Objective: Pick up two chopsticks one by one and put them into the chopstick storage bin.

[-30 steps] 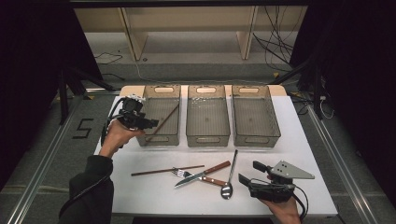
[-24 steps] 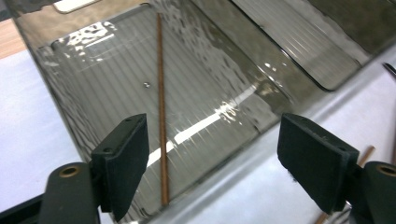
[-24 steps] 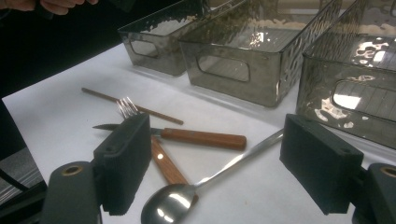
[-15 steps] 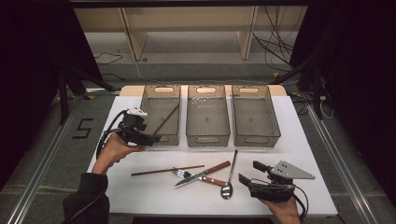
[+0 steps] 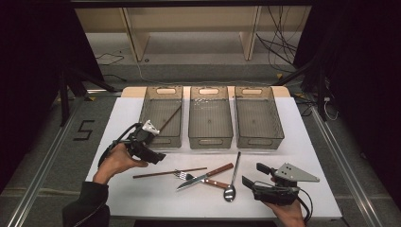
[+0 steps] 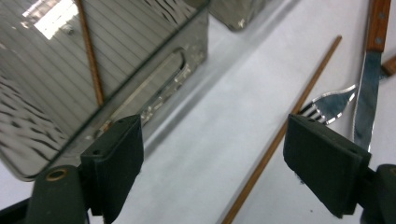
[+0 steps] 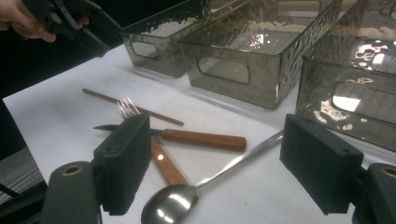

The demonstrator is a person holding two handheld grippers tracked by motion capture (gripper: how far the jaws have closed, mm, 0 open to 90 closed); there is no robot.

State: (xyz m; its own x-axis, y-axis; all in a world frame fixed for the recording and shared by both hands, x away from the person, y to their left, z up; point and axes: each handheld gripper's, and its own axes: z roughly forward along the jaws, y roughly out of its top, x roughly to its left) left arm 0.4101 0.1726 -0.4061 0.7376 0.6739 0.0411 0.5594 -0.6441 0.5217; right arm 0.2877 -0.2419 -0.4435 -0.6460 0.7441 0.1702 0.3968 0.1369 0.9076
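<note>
Back from the left bin [image 5: 161,118], the left gripper [image 5: 152,154] now hangs, jaws just opened and empty, above the table's front-left area, one chopstick [image 5: 169,118] delivered. Its mate [image 5: 169,173] lies near the table's front edge beside one fork [image 5: 182,175], knife [image 5: 204,176] and spoon [image 5: 232,182]. Three bins. The right gripper [image 5: 253,177] waits, released.

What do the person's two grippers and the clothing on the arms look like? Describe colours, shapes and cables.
Both grippers are black with two blocky black jaws. The left gripper trails a looping black cable and has a small white part on top. The right gripper carries a grey three-cornered plate. The left forearm wears a dark sleeve.
</note>
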